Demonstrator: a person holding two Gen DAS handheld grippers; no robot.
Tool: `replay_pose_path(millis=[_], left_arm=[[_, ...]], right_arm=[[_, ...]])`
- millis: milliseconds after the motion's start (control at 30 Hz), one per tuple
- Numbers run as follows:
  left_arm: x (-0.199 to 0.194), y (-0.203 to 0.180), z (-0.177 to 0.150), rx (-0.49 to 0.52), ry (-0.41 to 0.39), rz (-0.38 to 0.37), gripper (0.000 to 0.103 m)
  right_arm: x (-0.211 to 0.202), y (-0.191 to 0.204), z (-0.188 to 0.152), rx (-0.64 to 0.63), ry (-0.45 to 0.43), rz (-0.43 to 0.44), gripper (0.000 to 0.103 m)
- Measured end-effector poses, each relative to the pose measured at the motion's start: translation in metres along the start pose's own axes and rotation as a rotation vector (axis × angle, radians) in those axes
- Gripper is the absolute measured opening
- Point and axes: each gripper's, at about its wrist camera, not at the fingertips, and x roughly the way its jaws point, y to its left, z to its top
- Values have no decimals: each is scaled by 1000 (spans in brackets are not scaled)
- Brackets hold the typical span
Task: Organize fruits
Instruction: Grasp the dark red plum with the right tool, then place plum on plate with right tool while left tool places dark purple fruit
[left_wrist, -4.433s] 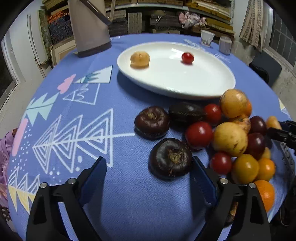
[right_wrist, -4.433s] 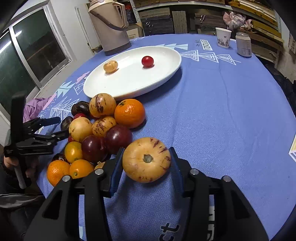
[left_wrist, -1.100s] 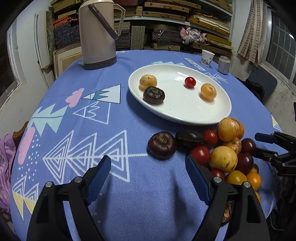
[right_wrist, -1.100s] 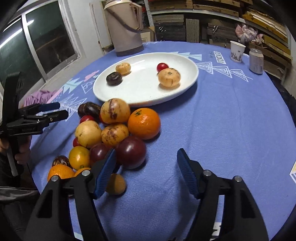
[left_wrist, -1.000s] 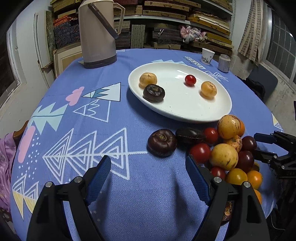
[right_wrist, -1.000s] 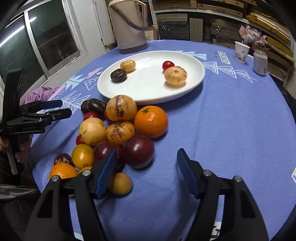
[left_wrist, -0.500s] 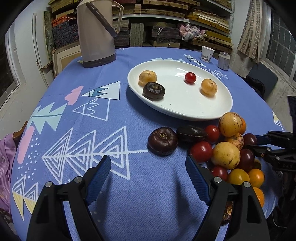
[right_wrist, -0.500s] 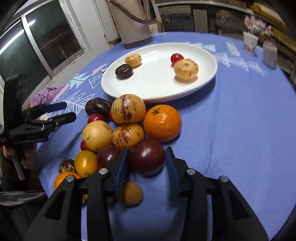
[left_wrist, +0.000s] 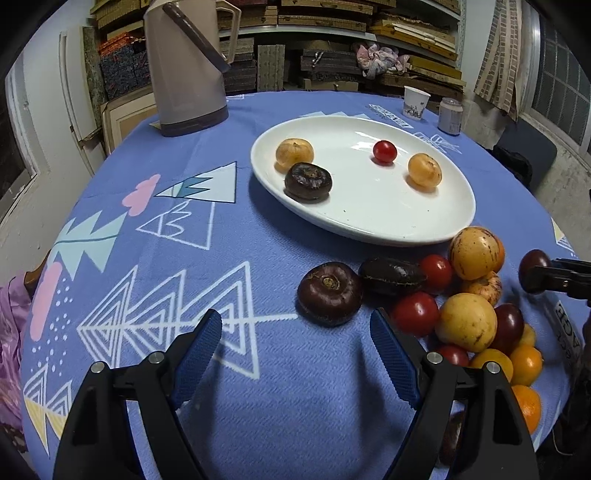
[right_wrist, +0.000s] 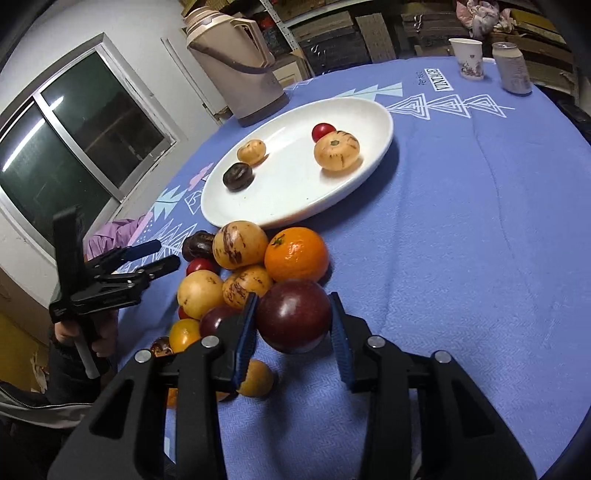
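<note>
- Your right hand-held gripper (right_wrist: 293, 334) is closing, its blue pads pressed on both sides of a dark red plum (right_wrist: 294, 315), which sits at the near right edge of the fruit pile (right_wrist: 236, 280).
- Your left hand-held gripper (left_wrist: 295, 341) hangs released, nothing between its pads; a dark purple fruit (left_wrist: 330, 293) lies just beyond it on the counter (left_wrist: 295, 413).
- The white plate (right_wrist: 332, 184) lies just beyond the pile, with four fruits on it and bare room along its near side.
- Right of the pile, the blue cloth is open up to the counter's right edge.
- A thermos (right_wrist: 236, 62) stands beyond the plate; a paper cup (right_wrist: 467, 59) and a can (right_wrist: 511, 68) stand near the far edge.
</note>
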Motion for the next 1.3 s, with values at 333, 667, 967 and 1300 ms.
replay_pose_path(millis=[333, 667, 967, 1300], left_arm=[[26, -10, 10, 17, 34, -59, 42], [17, -8, 9, -1, -1, -62, 41], [-12, -5, 14, 0, -48, -36, 41], [-33, -16, 52, 24, -118, -36, 41]], right_arm=[[2, 3, 0, -15, 1, -2, 37], [1, 2, -1, -16, -3, -11, 37], [-6, 8, 5, -44, -24, -26, 37], [-25, 34, 58, -152, -121, -43, 37]])
